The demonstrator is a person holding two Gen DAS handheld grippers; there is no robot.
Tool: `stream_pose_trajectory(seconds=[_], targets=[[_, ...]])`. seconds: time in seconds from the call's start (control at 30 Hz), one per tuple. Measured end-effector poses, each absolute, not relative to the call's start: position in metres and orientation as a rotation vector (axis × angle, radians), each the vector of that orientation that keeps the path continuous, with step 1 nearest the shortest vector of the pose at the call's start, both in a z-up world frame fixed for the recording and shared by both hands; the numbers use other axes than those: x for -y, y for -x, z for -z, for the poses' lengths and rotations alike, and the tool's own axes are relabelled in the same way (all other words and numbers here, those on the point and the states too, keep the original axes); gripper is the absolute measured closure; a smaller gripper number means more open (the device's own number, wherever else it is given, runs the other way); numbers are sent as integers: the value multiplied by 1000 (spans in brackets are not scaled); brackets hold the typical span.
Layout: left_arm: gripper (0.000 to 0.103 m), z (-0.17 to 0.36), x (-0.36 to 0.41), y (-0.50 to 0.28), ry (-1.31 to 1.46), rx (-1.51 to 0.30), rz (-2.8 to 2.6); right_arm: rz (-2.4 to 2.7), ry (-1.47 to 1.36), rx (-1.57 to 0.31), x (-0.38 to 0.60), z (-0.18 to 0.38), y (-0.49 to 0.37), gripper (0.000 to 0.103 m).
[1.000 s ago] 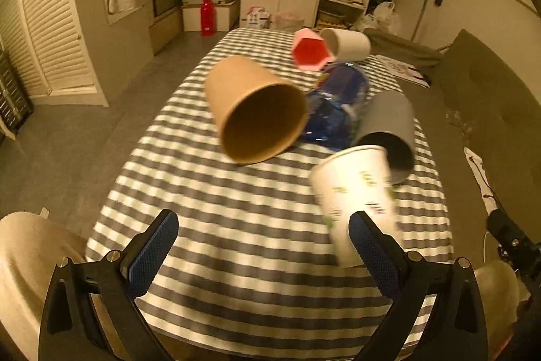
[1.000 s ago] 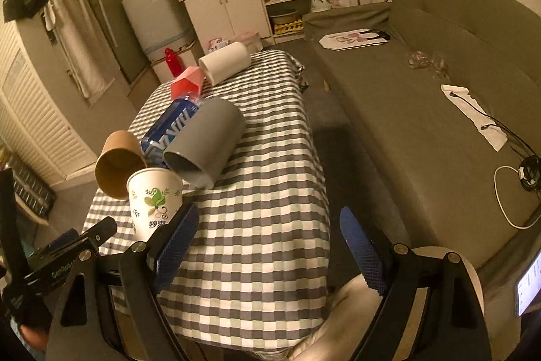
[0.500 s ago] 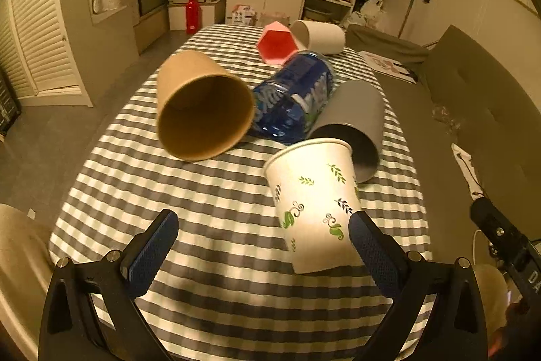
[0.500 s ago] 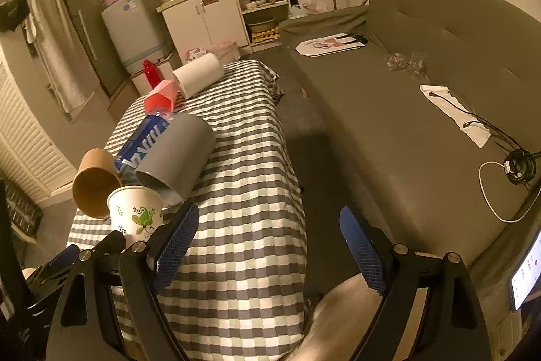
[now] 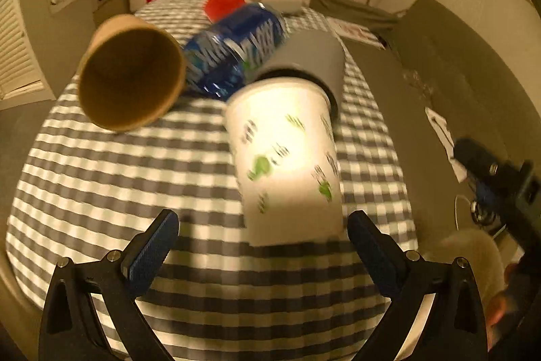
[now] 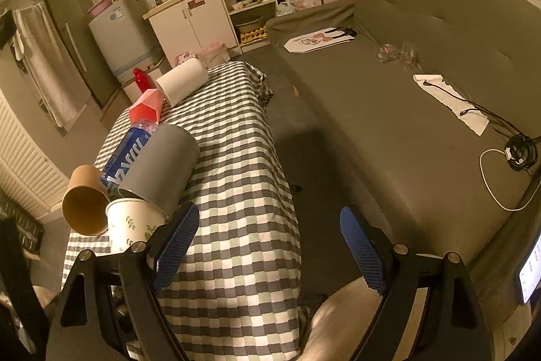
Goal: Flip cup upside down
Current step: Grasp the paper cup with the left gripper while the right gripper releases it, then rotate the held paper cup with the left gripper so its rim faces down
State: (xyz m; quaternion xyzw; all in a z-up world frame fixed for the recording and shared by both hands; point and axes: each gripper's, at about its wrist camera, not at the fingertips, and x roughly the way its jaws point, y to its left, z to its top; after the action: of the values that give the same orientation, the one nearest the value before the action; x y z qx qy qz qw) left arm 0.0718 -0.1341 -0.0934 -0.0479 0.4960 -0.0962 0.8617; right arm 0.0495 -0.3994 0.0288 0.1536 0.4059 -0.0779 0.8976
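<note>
Between left fingers (image 5: pixel 263 251), cup (image 5: pixel 287 158) nearer.

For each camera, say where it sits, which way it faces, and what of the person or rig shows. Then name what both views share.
Left wrist: sits on the left tongs, low over the checked tablecloth, facing down the table at the upright white leaf-print paper cup close ahead; its open blue-padded fingers show, with the other tongs at the right edge.
Right wrist: sits on the right tongs, at the table's near corner, facing the grey sofa and kitchen; open fingers show.
Shared: the white cup, the brown paper cup on its side, the tablecloth.
</note>
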Motion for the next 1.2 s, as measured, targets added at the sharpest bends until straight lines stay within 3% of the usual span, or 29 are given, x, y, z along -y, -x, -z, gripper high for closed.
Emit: stream_pose_trajectory(seconds=[0.07,0.17,0.23,0.27,0.8,1.2], targets=[[3,97,136,-73,107,-1042,219,162,-325,-845,400,-27,-51,17],[21,99,138,-75,99,-1036,237,162,-333,-849,400,-26,-53,17],[41,98,141,-76,77,-1024,258,161,-333,-850,399,-26,-53,18],[46,98,144,-76,73,-1023,264,161,-333,-849,400,-26,-53,18],[47,47,109,-52,13,-1021,236,148,-285,-829,385,-32,-48,17],[47,35,78,-34,-144,-1248,247,126,-280,-829,382,-34,-44,17]])
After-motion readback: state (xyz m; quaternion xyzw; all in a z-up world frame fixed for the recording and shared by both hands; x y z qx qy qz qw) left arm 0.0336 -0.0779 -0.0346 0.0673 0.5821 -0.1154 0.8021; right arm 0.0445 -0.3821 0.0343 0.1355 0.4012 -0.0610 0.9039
